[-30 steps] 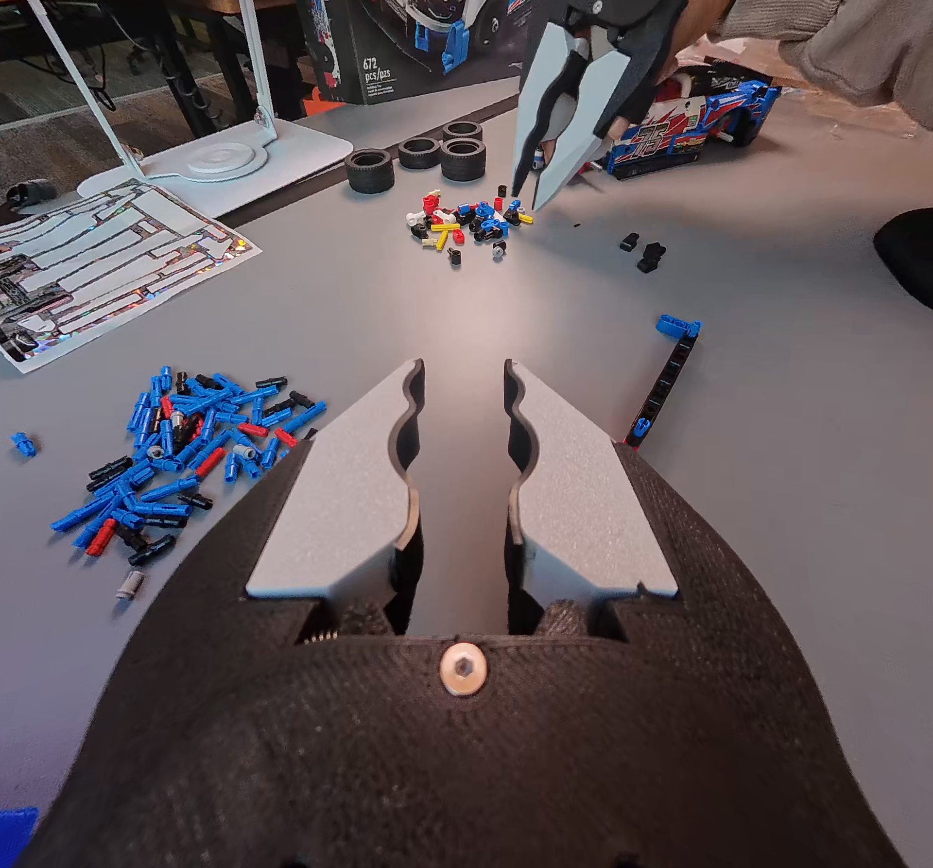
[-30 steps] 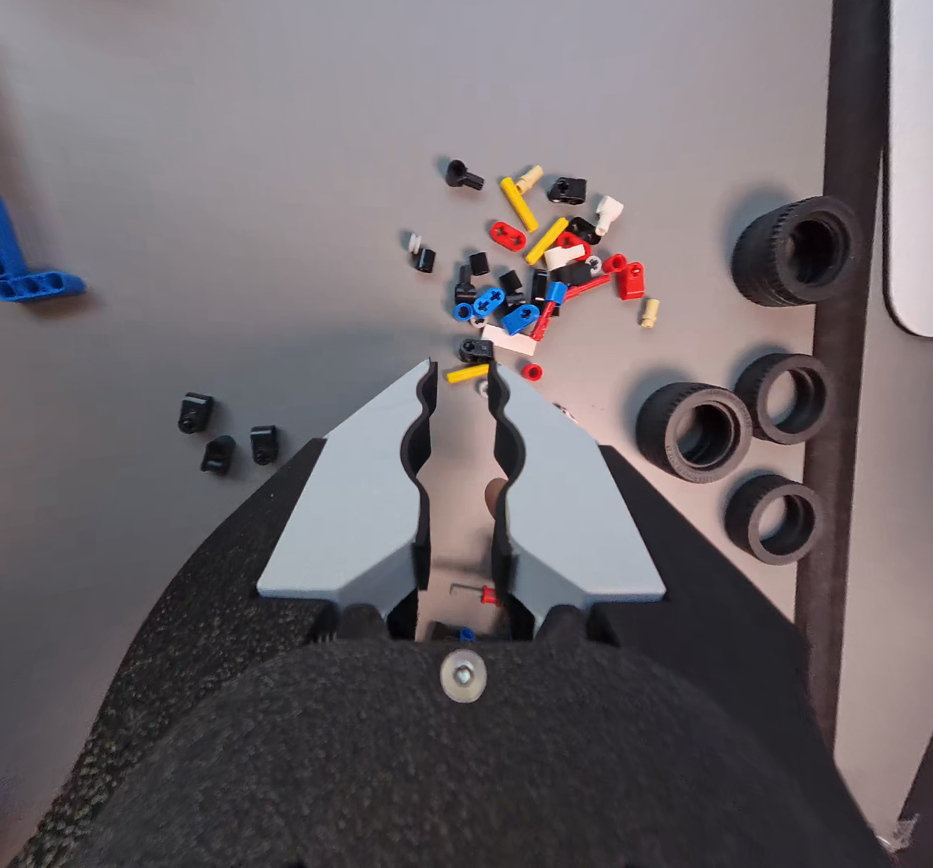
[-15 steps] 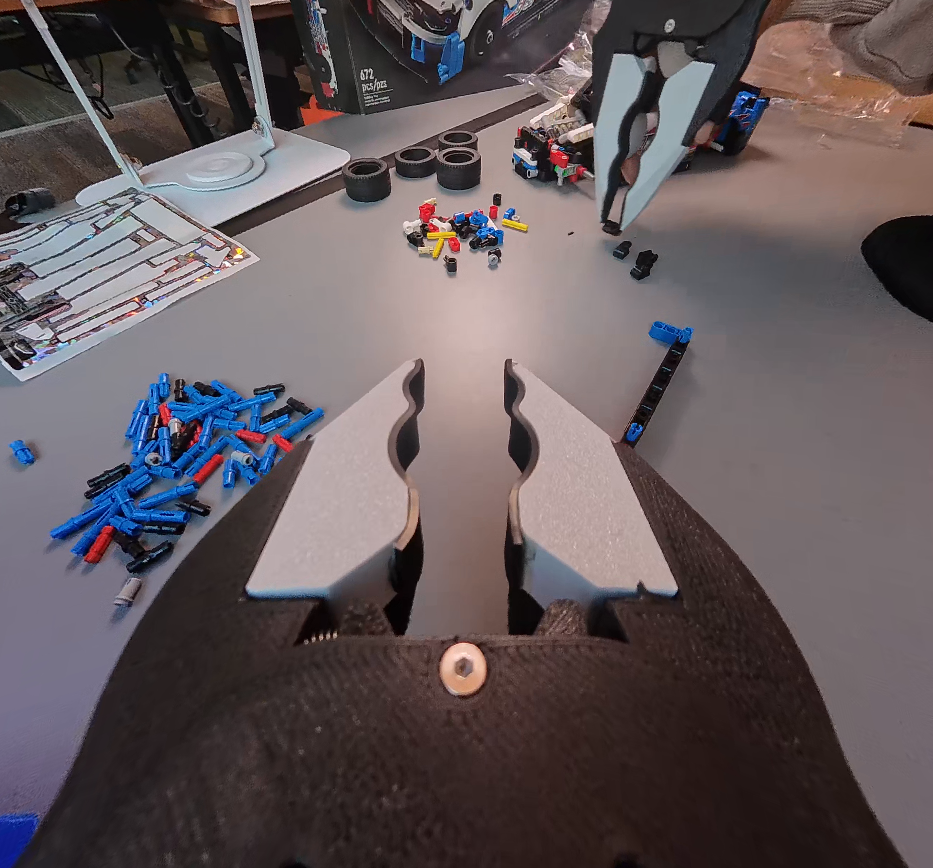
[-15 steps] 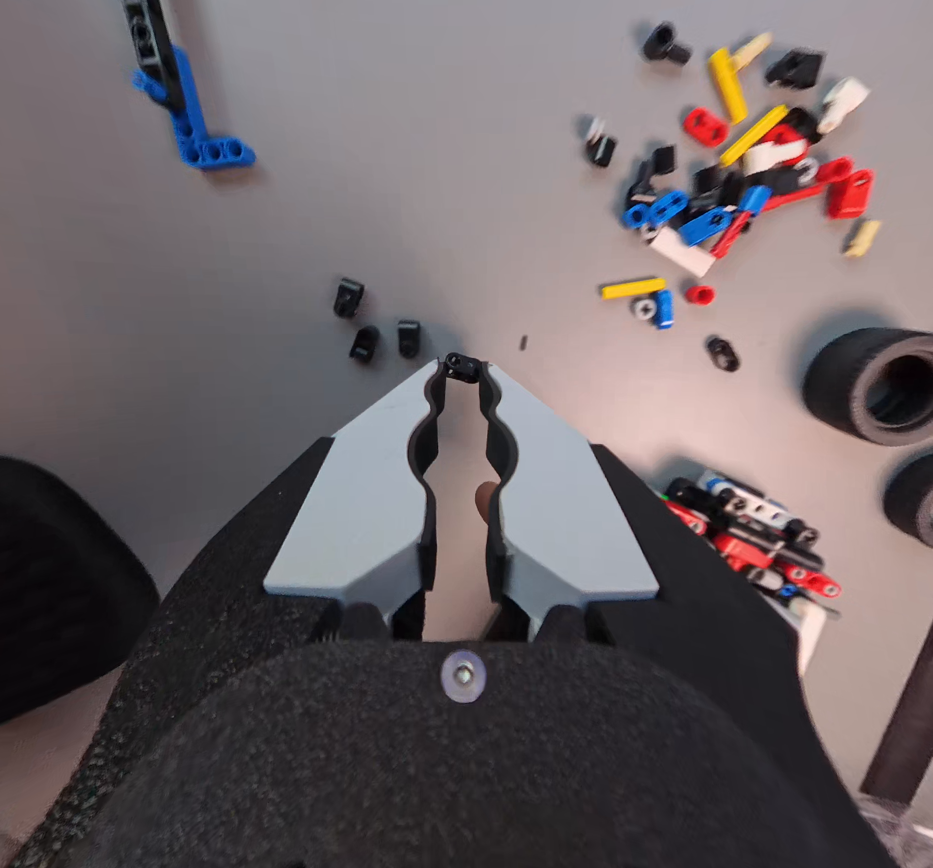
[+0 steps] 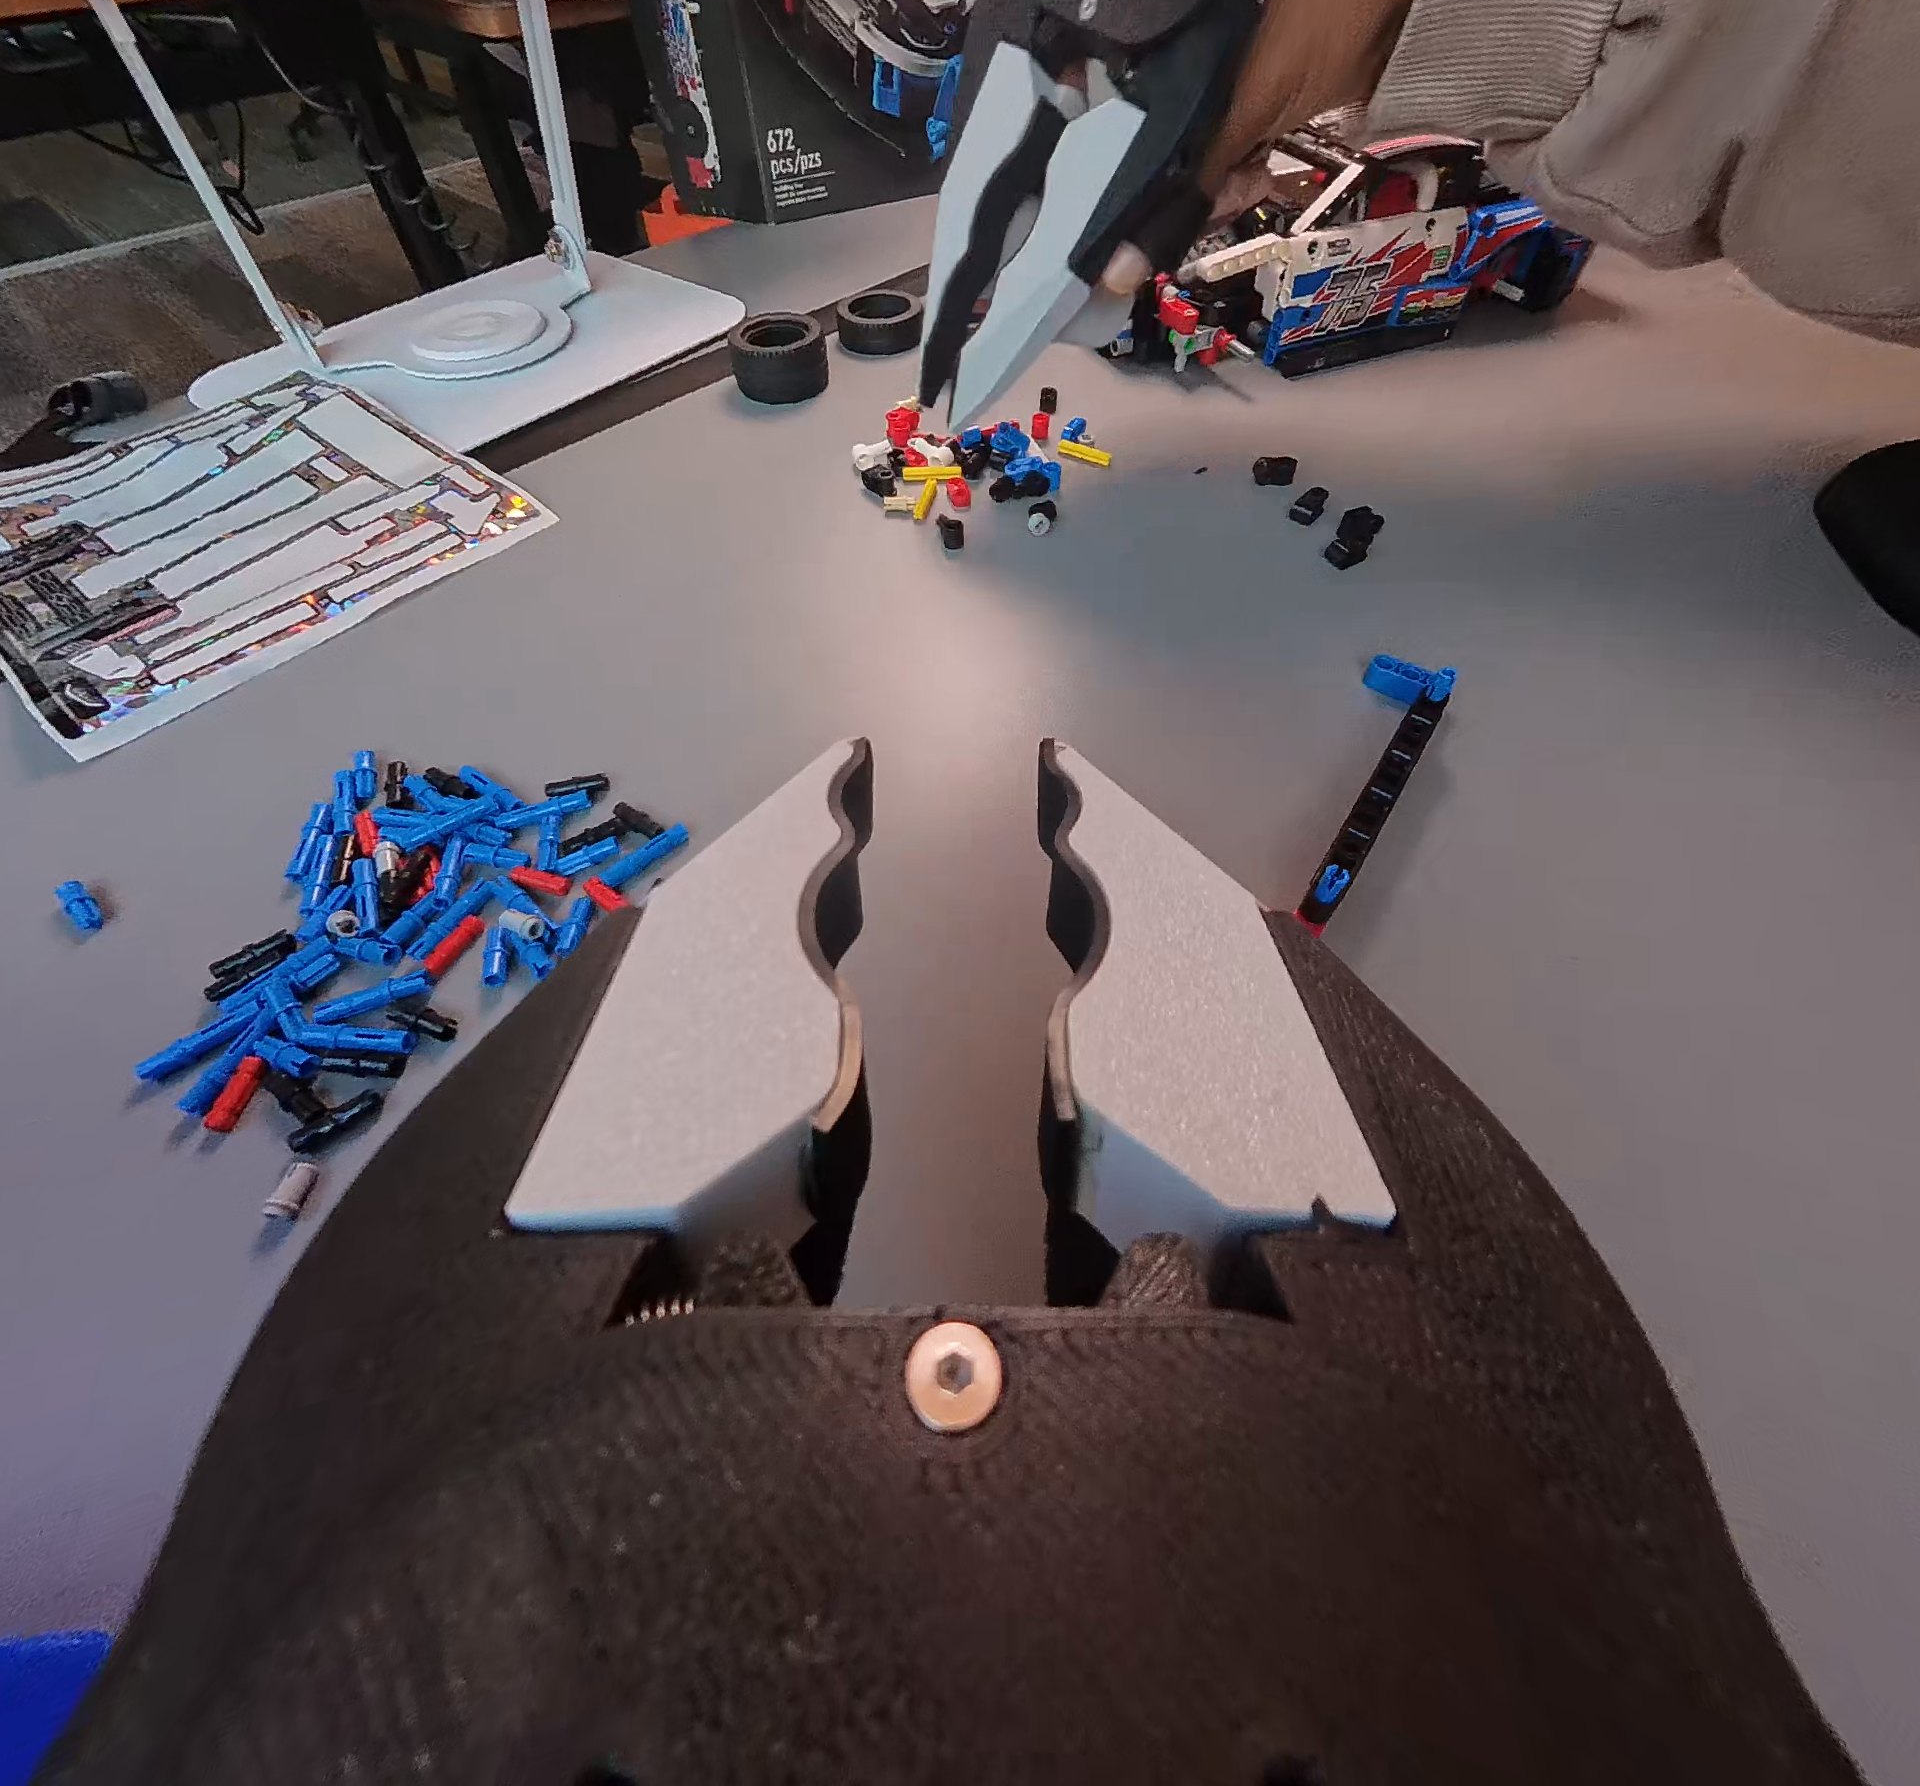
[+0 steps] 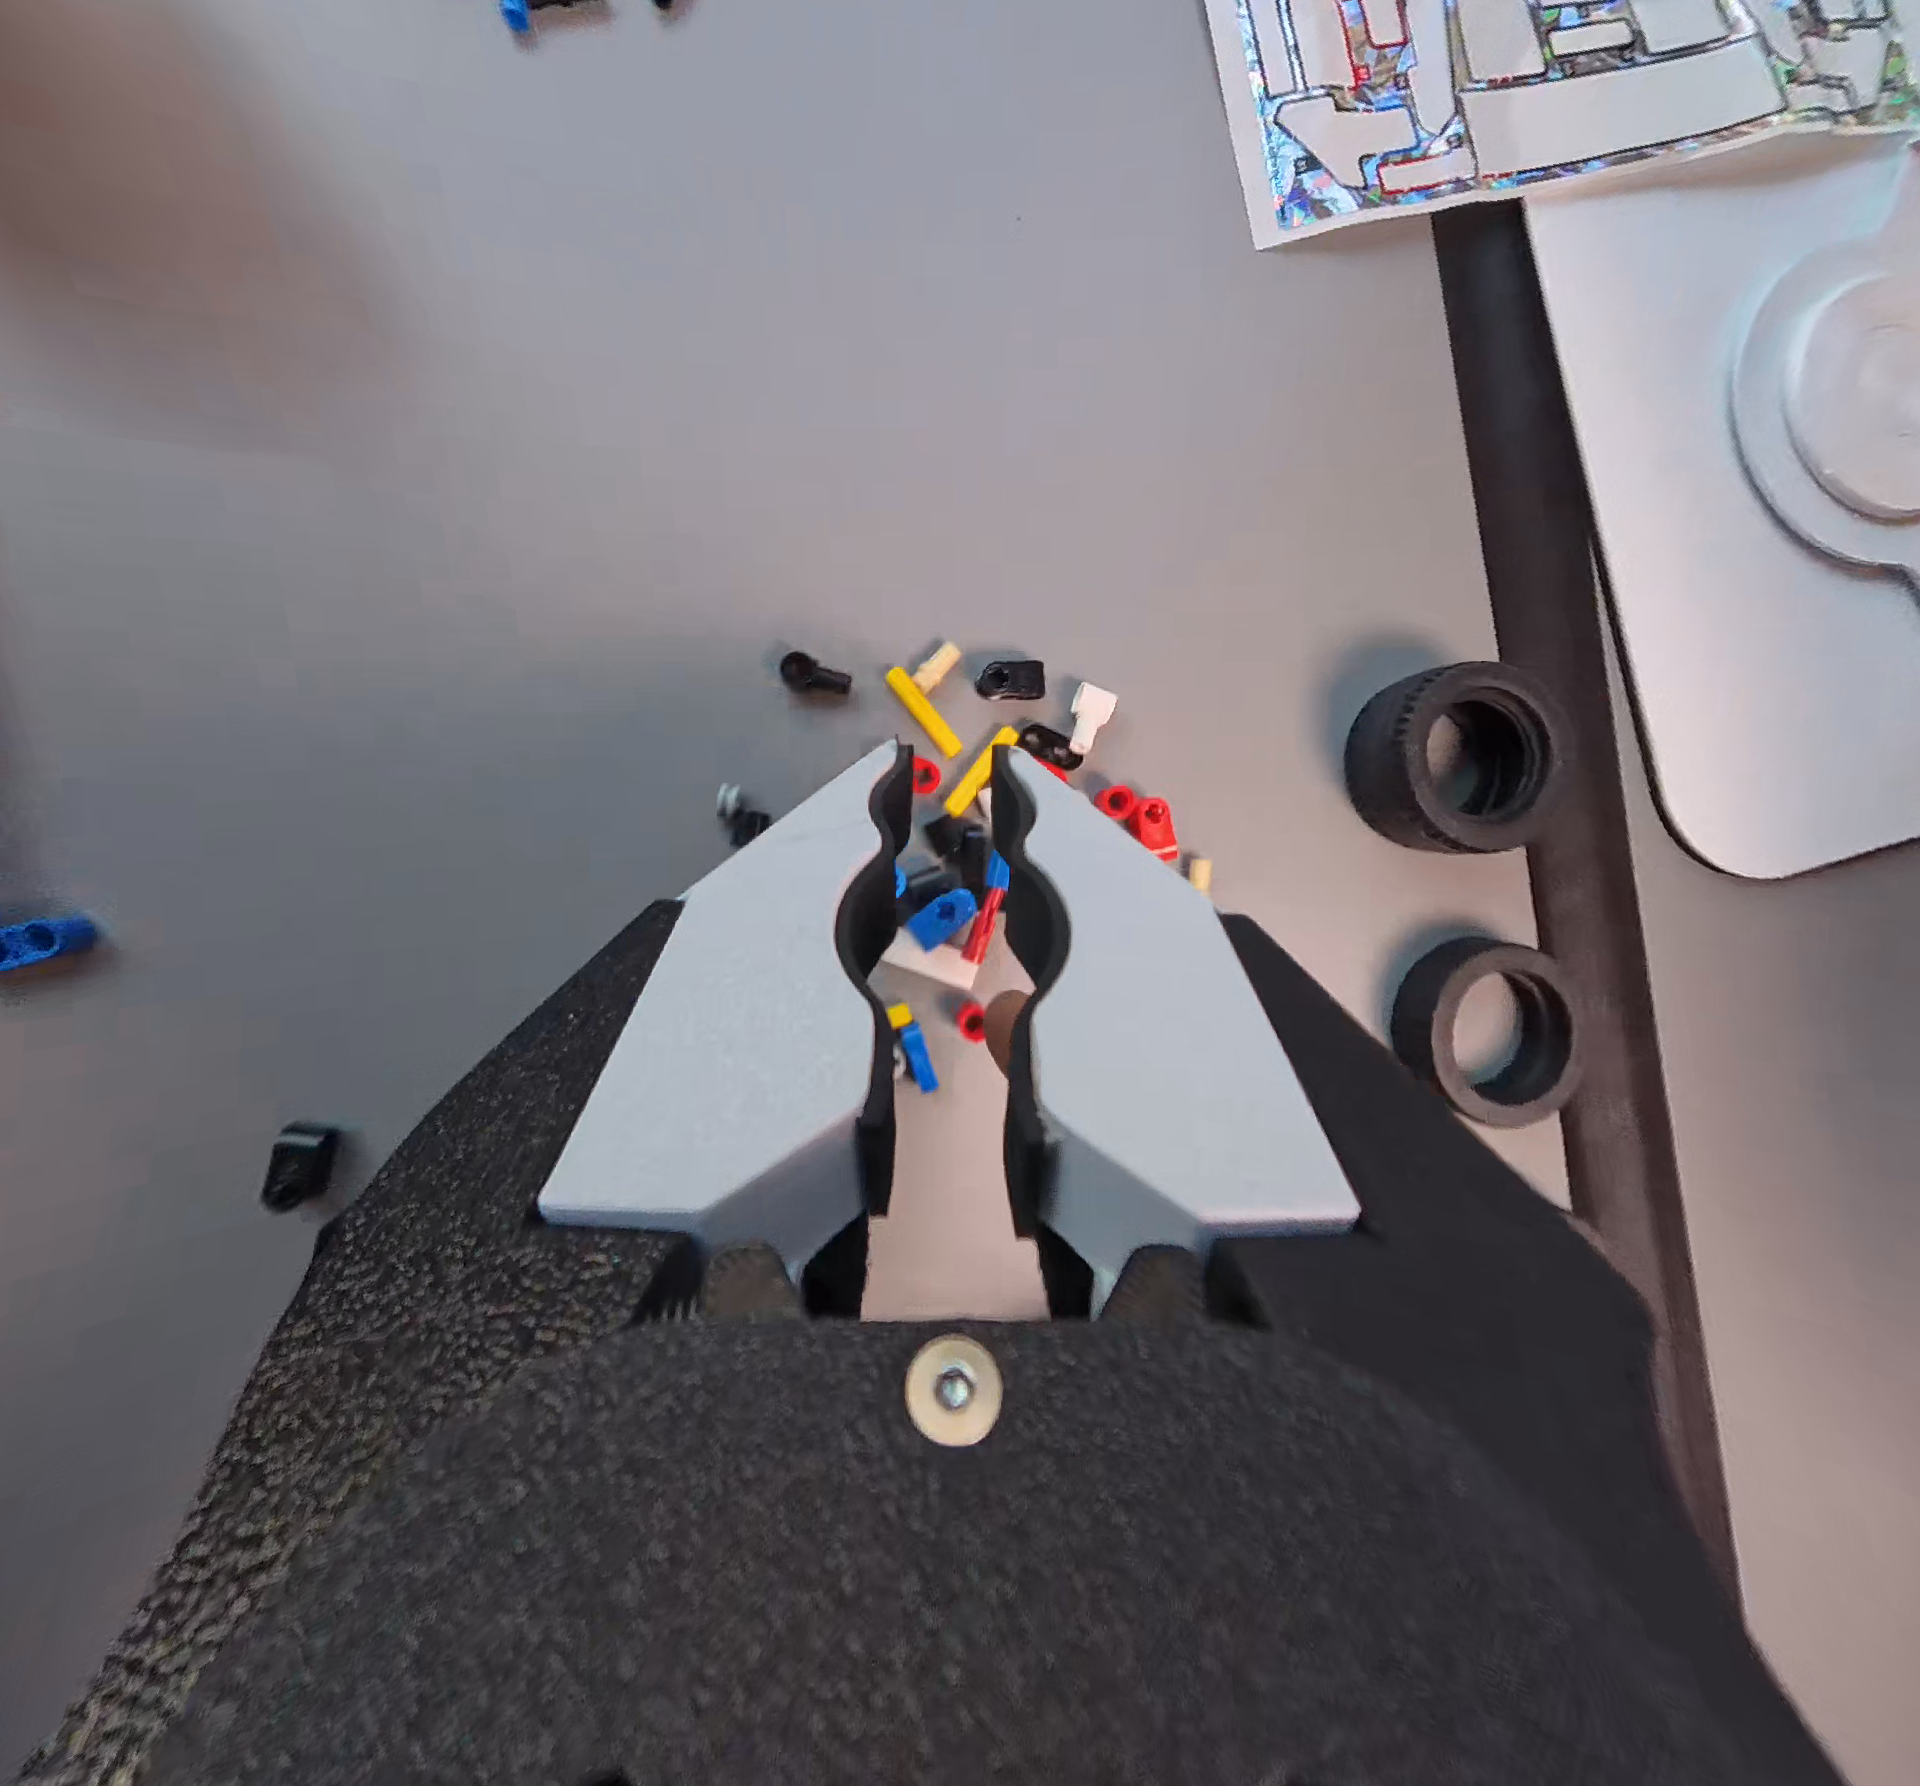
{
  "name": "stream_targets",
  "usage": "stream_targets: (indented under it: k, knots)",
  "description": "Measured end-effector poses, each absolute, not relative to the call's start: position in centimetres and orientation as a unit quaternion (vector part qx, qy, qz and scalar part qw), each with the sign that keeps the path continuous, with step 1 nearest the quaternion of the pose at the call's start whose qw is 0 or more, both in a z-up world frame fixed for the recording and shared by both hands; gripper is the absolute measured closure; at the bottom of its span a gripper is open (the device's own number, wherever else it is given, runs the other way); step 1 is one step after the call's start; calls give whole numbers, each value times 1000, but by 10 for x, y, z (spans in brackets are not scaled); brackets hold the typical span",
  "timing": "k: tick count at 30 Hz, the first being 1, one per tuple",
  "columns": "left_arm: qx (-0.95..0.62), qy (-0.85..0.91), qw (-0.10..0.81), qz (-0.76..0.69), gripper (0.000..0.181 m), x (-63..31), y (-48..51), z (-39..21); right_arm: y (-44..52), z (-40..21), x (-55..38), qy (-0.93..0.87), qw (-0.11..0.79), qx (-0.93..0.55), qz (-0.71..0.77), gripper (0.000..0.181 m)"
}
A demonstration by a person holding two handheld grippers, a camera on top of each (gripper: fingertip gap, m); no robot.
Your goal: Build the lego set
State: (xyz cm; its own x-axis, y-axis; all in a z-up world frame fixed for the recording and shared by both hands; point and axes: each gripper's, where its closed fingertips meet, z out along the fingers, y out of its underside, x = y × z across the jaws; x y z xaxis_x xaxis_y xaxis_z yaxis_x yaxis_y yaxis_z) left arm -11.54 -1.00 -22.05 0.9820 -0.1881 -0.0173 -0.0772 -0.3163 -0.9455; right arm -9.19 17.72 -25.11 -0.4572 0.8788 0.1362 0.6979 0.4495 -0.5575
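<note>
Bodywork on the lego car (image 5: 1371, 282) looks largely built and stickered, yet loose tyres (image 5: 777, 354) sit off it near the lamp base, so wheels and small fittings are left, I judge. Right gripper (image 6: 948, 760) hovers tips-down over the mixed small-parts pile (image 5: 966, 469), fingers slightly parted and empty (nothing pinched). Left gripper (image 5: 954, 760) hangs spread and empty above bare table, beside the blue pin heap (image 5: 416, 915)

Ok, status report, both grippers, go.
Left gripper open, empty, over bare table. Right gripper open, tips down at mixed small-parts pile. Tyres beside the pile, not blocking.
</note>
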Motion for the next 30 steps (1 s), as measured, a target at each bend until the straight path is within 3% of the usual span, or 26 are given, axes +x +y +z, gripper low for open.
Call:
stream_targets:
  k: [8, 10, 16, 21, 30]
  knots:
    - [-806, 74, 585, -52, 150, -118, -11, -216, 180, -275, -117, -837, 173, -480, 197, 167]
    - [-806, 76, 584, -52, 149, -117, -12, -216, 183, -277, -118, -841, 175, -477, 187, 175]
    - [-807, 77, 583, -53, 149, -117, -12, -217, 174, -251, -111, -831, 192, -468, 230, 180]
    - [-806, 79, 584, -51, 150, -116, -12, -216, 164, -235, -37, -854, 150, -456, 198, 181]
    - [-816, 94, 568, -55, 150, -108, -9, -226, 151, -273, 67, -852, 79, -495, 152, 181]
